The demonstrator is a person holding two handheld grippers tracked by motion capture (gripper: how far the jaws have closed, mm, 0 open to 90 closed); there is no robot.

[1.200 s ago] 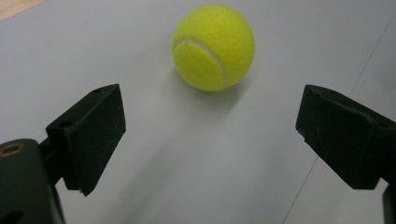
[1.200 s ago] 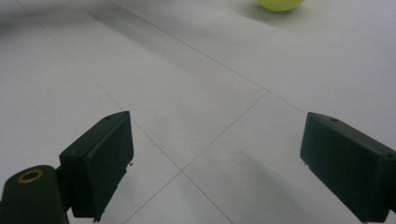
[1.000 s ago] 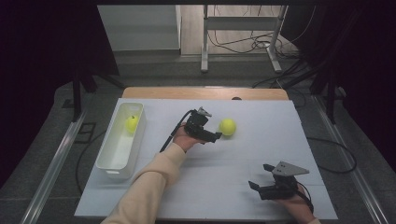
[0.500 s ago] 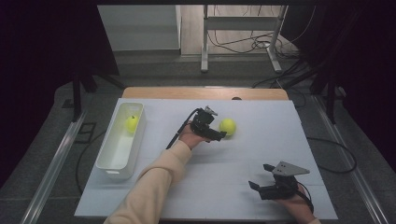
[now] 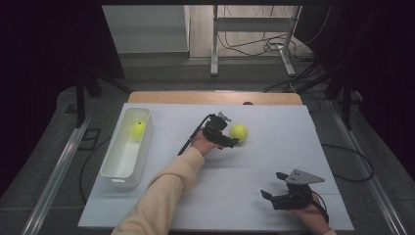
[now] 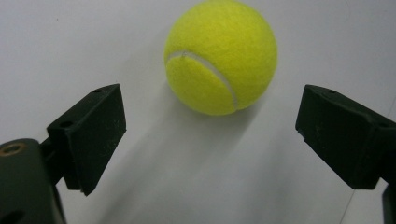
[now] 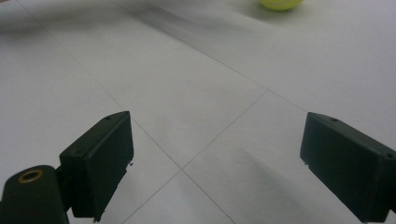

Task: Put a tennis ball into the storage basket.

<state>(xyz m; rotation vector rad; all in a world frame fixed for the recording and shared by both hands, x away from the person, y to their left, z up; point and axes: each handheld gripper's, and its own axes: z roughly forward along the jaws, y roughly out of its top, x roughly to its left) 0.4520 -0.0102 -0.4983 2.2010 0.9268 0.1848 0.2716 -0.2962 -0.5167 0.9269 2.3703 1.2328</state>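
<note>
Claw point(image 6: 210, 140) in my left hand stands open, its two black jaws spread wide, and nothing is between the pads. The tennis ball point(image 6: 220, 56) lies just beyond the jaw tips, not yet between them, and it does not touch either jaw. It rests on the white surface point(image 6: 56, 46), with its white seam turned toward my camera. From the high view, my left claw point(image 5: 234, 142) is just beside the same ball point(image 5: 239, 132), which sits near the middle of the surface point(image 5: 274, 122), a little toward the far side. My sleeve point(image 5: 166, 191) reaches in from the bottom edge toward it.

My right claw point(image 7: 215, 163) is also open, the jaws wide apart with only bare surface between them. In the high view it point(image 5: 274, 188) rests low near the front right corner, well apart from the ball, with the grey three-cornered plate point(image 5: 303, 177) on top of it. In the right gripper view, a part of the ball point(image 7: 280, 3) shows at the top edge, far off.

At the left side of the surface lies a long white bin point(image 5: 117, 169). A second yellow ball point(image 5: 138, 129) lies inside it, toward its far end.
</note>
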